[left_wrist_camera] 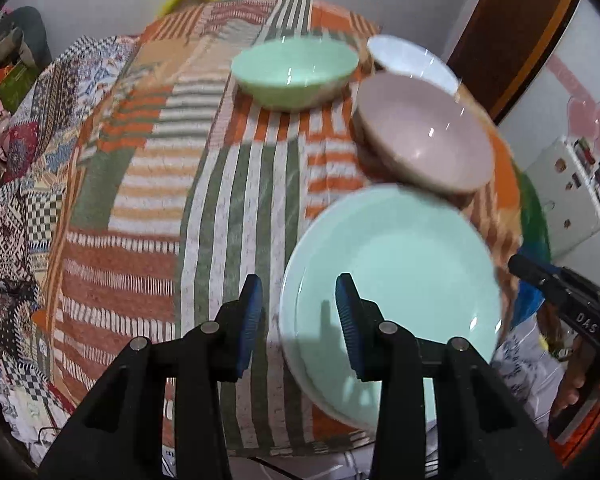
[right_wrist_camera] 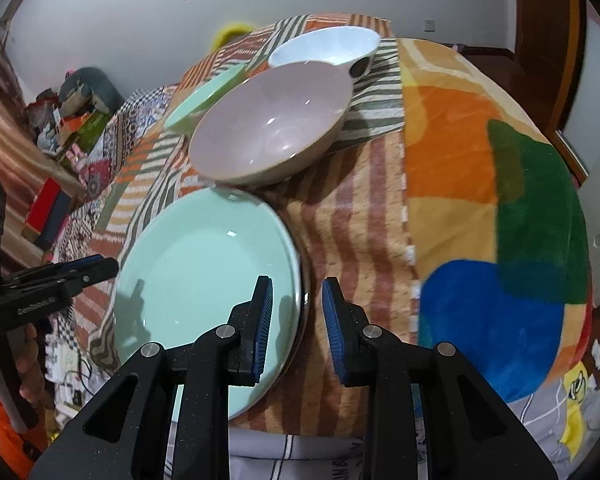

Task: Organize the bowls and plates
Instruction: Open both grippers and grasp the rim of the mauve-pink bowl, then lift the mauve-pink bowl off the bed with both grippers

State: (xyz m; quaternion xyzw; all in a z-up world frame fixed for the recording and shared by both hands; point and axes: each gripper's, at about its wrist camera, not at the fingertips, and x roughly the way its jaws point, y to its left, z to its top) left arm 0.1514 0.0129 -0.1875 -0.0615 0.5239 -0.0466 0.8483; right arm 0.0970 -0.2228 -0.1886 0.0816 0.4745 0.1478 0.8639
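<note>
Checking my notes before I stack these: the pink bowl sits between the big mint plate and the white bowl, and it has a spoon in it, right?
Not quite. The pink bowl is empty; the right wrist view shows no spoon in it. The rest holds: it sits between the big mint plate and the white bowl.

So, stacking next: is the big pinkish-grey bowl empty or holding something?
Empty. The pinkish-grey glazed bowl shows only a bare, shiny inside in both wrist views.
</note>
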